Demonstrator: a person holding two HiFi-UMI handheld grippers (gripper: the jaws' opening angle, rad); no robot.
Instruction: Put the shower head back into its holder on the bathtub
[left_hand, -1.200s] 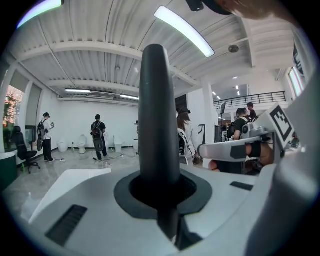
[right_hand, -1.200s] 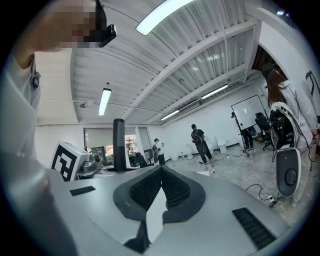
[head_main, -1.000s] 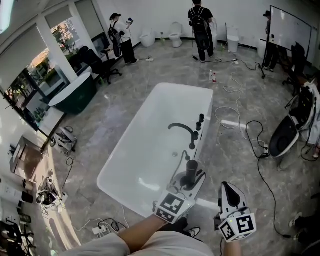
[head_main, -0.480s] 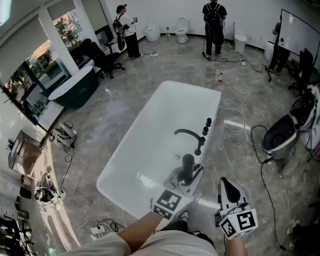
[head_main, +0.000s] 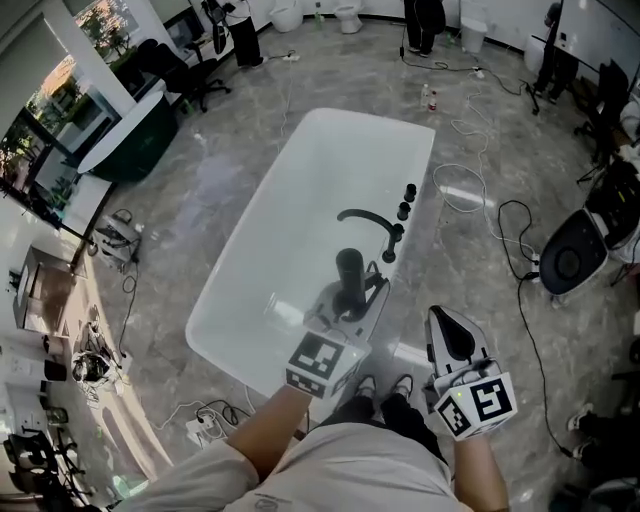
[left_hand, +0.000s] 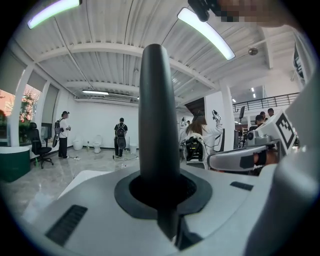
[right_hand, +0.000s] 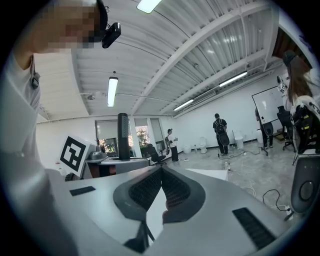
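The black shower head (head_main: 350, 272) stands upright in my left gripper (head_main: 350, 298), which is shut on its handle. It hangs over the near right rim of the white bathtub (head_main: 300, 190). In the left gripper view the handle (left_hand: 159, 115) rises straight out from between the jaws. A black curved faucet (head_main: 366, 222) and a row of black knobs (head_main: 405, 208) sit on the tub's right rim, just beyond the shower head. My right gripper (head_main: 442, 322) is shut and empty, to the right of the left one, over the floor. Its pads (right_hand: 172, 189) meet with nothing between them.
Cables (head_main: 515, 255) trail over the marble floor right of the tub, next to a dark round unit (head_main: 570, 255). A dark green tub (head_main: 125, 150) stands at the far left. Several people (head_main: 425, 15) and toilets are at the far wall. My shoes (head_main: 385, 388) are at the tub's near corner.
Both grippers have moved forward along the tub's right side, the left one still carrying the shower head. The faucet is now closer to the shower head.
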